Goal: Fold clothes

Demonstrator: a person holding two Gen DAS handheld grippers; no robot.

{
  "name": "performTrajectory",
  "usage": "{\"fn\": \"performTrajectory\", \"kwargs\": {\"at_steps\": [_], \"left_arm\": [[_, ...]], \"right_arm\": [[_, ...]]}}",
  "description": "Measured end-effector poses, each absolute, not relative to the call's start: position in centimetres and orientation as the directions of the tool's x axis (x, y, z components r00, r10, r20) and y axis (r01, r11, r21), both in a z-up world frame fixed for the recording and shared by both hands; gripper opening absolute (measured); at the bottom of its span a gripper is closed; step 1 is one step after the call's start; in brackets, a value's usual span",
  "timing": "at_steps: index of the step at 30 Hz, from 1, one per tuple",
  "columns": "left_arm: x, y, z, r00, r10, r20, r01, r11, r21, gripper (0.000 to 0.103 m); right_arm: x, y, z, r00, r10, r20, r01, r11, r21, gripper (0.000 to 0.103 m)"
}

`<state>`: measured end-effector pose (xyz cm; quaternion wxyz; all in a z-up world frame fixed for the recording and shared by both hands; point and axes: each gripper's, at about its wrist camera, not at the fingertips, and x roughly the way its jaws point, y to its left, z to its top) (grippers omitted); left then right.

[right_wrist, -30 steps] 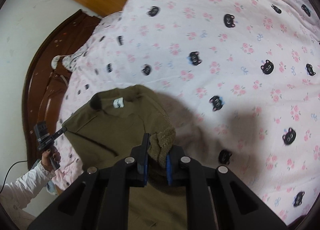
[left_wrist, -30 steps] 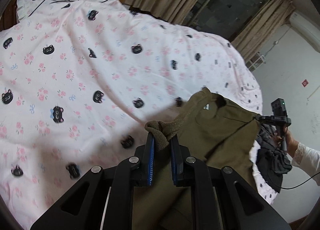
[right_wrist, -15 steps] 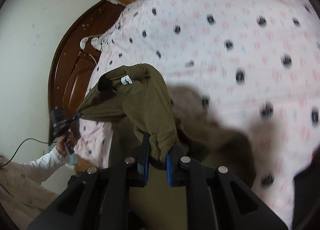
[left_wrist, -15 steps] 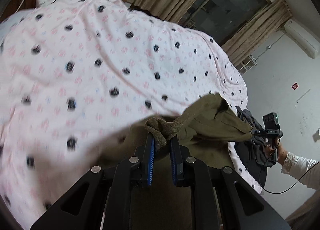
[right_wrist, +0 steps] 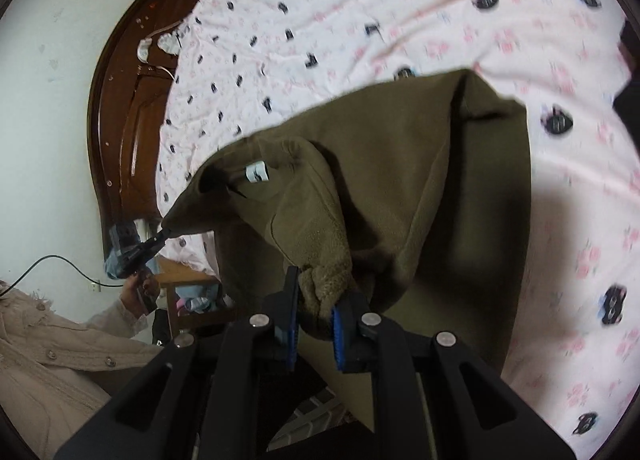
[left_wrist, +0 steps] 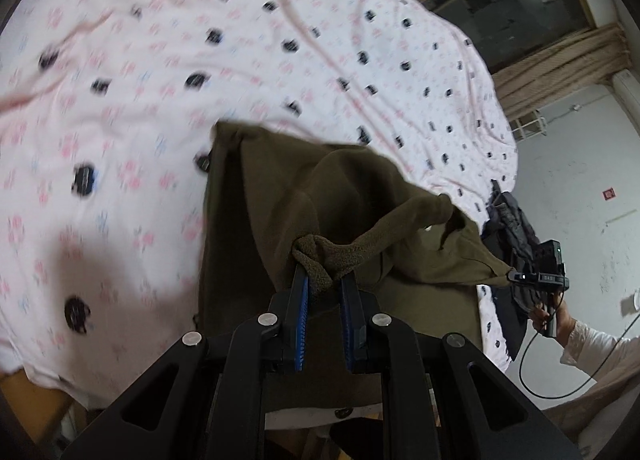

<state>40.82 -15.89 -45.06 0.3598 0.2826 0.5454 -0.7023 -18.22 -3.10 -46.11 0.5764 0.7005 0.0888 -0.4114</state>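
An olive green fleece top (left_wrist: 280, 200) hangs stretched between my two grippers over the near edge of the bed, and part of it lies on the quilt. My left gripper (left_wrist: 323, 277) is shut on a bunched corner of it. My right gripper (right_wrist: 320, 289) is shut on the opposite bunched corner. In the left wrist view the right gripper (left_wrist: 514, 274) pinches the far tip of the cloth. In the right wrist view the left gripper (right_wrist: 162, 235) does the same at the left. The fleece top (right_wrist: 440, 180) shows a white neck label (right_wrist: 256, 172).
The pink quilt (left_wrist: 200, 40) with black cat faces covers the bed. A dark wooden headboard (right_wrist: 120, 120) stands at the left. A dark clothes pile (left_wrist: 508, 220) lies at the bed's far corner. A wooden stool (right_wrist: 188, 284) with clothes stands beside the bed. Curtains (left_wrist: 560, 56) hang beyond.
Both grippers have pulled back across the bed toward its near edge, dragging the fleece top with them. The cloth now drapes over the edge and is folded on itself.
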Motion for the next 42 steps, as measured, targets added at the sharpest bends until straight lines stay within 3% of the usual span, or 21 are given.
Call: {"fn": "performTrajectory", "kwargs": {"at_steps": [8,16,20,25,32,37,39,41,42], "left_arm": [[41.3,-15.7,-49.0,-0.5,-0.117,-0.858,0.863,-0.149,-0.483,0.012],[41.3,-14.5,-46.3,-0.526,-0.086,-0.846,0.837,-0.23,-0.496,0.012],[41.2,-13.8,-47.3,-0.468,-0.053,-0.882,0.861,-0.251,-0.442,0.012],[41.2,-13.1,-52.0,-0.412,0.022,-0.911,0.891,-0.202,-0.408,0.012],[41.8,-12.5,-53.2,-0.392,0.05,-0.918,0.897,-0.201,-0.394,0.017],[42.6,-11.2,-52.6,-0.324,0.064,-0.944,0.924,-0.194,-0.33,0.029],[43.2,-10.8,-52.2,-0.297,0.063,-0.953,0.937,-0.172,-0.303,0.029],[43.8,-10.6,-51.3,-0.281,0.048,-0.958,0.947,-0.146,-0.286,0.029],[43.9,-10.7,-50.3,-0.287,0.025,-0.958,0.948,-0.139,-0.288,0.029]], "right_arm": [[-17.5,-3.0,-50.6,0.554,-0.188,-0.811,0.731,-0.357,0.582,0.014],[-19.1,-2.4,-48.3,0.593,-0.195,-0.782,0.716,-0.316,0.622,0.014],[-19.3,-1.6,-47.1,0.584,-0.168,-0.794,0.742,-0.288,0.606,0.014],[-17.6,-1.0,-51.5,0.528,-0.028,-0.849,0.807,-0.297,0.511,0.014],[-18.6,0.2,-54.5,0.545,-0.052,-0.837,0.763,-0.384,0.521,0.014],[-18.7,0.2,-53.8,0.548,-0.034,-0.836,0.766,-0.381,0.518,0.02],[-18.3,0.2,-53.2,0.497,0.02,-0.868,0.819,-0.342,0.461,0.032],[-17.8,0.4,-52.6,0.422,0.09,-0.902,0.879,-0.286,0.382,0.056],[-17.2,0.7,-52.2,0.393,0.126,-0.911,0.902,-0.247,0.355,0.056]]}}
